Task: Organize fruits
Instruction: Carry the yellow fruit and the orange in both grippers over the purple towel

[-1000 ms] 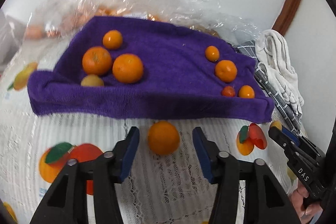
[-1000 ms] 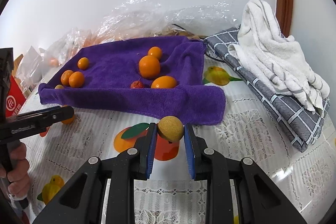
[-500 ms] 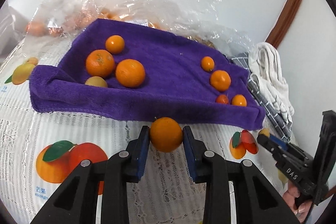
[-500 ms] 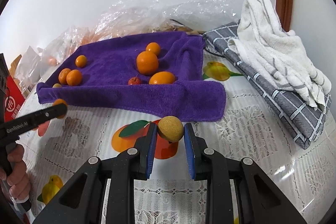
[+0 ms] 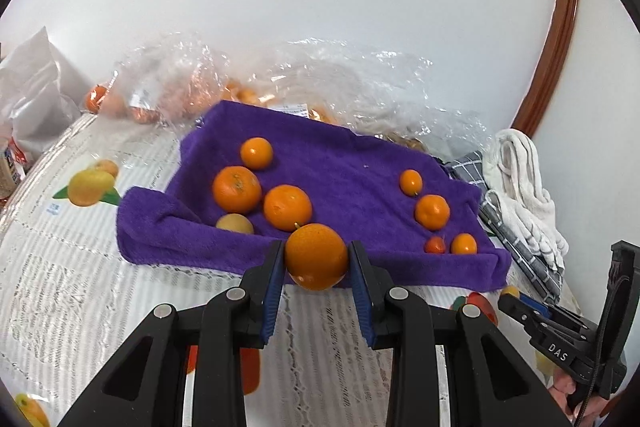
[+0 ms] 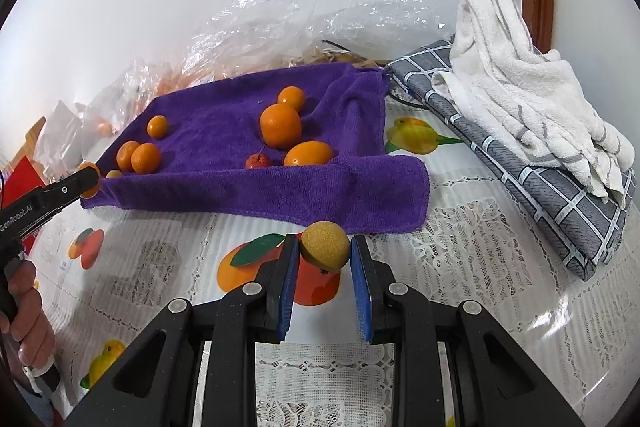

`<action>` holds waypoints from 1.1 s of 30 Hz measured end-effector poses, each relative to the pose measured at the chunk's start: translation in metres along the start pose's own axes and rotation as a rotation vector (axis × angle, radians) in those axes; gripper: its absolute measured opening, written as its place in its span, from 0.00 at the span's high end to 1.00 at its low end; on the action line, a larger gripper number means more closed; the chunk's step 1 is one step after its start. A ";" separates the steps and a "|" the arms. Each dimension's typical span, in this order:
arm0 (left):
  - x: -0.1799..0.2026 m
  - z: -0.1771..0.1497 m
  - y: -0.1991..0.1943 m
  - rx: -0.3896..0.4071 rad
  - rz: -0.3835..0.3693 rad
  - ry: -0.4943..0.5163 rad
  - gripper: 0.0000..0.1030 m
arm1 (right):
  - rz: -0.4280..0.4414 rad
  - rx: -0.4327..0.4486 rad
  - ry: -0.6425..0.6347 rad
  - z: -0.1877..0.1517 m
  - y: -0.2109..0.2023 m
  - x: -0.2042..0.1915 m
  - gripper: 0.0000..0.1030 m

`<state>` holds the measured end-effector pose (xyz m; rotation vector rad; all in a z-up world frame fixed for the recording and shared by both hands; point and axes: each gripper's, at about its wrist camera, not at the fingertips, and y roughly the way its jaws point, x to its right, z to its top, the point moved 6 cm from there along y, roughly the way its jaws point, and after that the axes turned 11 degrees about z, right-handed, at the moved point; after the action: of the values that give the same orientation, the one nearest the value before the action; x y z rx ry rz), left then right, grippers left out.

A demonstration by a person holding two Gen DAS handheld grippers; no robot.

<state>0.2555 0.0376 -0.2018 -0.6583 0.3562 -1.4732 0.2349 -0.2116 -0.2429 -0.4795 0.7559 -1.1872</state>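
1. The tabletop (image 6: 472,227) wears a white lace-pattern cover printed with glossy fruit pictures, and it stands against a plain white wall with a curved brown wood trim (image 5: 556,39) at the right.
2. A purple towel (image 5: 344,171), thick and fuzzy, lies mid-table with its near edge folded into a soft ridge.
3. On the towel, two clusters of fruit sit well apart. The left cluster holds three smooth round oranges and a dull yellow-brown fruit (image 5: 235,223). The right one holds three small oranges and a tiny red fruit (image 5: 435,245).
4. Crinkled clear plastic bags (image 5: 328,83) pile up behind the towel, with more orange fruit dimly visible inside them.
5. At the right edge, a grey checked cloth (image 6: 540,163) lies flat, with a rumpled white terry towel (image 6: 516,79) heaped on it.
6. The left gripper (image 5: 316,259) has its jaws closed on an orange (image 5: 316,255), shiny and pebbled, held above the towel's near edge.
7. The right gripper (image 6: 325,253) has its jaws clamped on a round yellow fruit (image 6: 325,251) with a rough, matte skin. It is held over the tabletop just in front of the towel's near right corner.
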 end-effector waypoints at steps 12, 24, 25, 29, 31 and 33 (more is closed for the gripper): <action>-0.011 0.006 -0.007 0.039 -0.001 -0.034 0.71 | 0.011 0.033 -0.012 0.002 -0.005 -0.003 0.75; -0.027 0.015 -0.012 0.063 0.044 -0.074 0.71 | -0.031 0.043 -0.007 0.009 -0.005 0.001 0.75; -0.028 0.015 -0.012 0.068 0.059 -0.068 0.71 | -0.030 0.044 -0.006 0.011 -0.006 0.000 0.75; -0.032 0.017 -0.013 0.064 0.063 -0.075 0.71 | -0.031 0.047 -0.010 0.019 -0.009 -0.006 0.75; -0.034 0.018 -0.015 0.075 0.081 -0.068 0.71 | -0.040 0.051 -0.019 0.025 -0.011 -0.009 0.75; -0.039 0.020 -0.017 0.100 0.124 -0.045 0.71 | -0.038 0.051 -0.022 0.030 -0.012 -0.012 0.75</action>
<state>0.2503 0.0797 -0.1824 -0.5784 0.2814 -1.3465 0.2473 -0.2054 -0.2108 -0.4655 0.6982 -1.2321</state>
